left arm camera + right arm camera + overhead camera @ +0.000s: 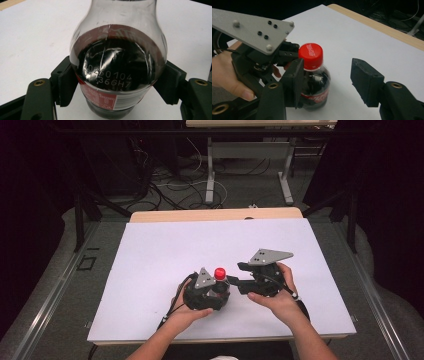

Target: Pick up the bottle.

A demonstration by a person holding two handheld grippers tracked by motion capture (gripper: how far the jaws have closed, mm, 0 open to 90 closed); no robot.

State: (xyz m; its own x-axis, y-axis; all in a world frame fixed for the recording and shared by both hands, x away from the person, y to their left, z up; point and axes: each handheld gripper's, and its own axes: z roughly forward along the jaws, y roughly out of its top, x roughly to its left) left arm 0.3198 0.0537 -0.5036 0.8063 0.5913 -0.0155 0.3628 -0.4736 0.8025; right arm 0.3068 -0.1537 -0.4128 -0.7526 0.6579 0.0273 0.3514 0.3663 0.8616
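Lab test bench: white-covered table (150, 250); beyond the grippers, tangled floor cables (165, 190), metal desk legs (210, 170), dark curtains.

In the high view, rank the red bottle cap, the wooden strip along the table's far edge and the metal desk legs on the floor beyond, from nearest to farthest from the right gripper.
1. Red bottle cap, just left of the right gripper.
2. Wooden strip, along the table's far edge.
3. Metal desk legs, on the floor beyond the table.
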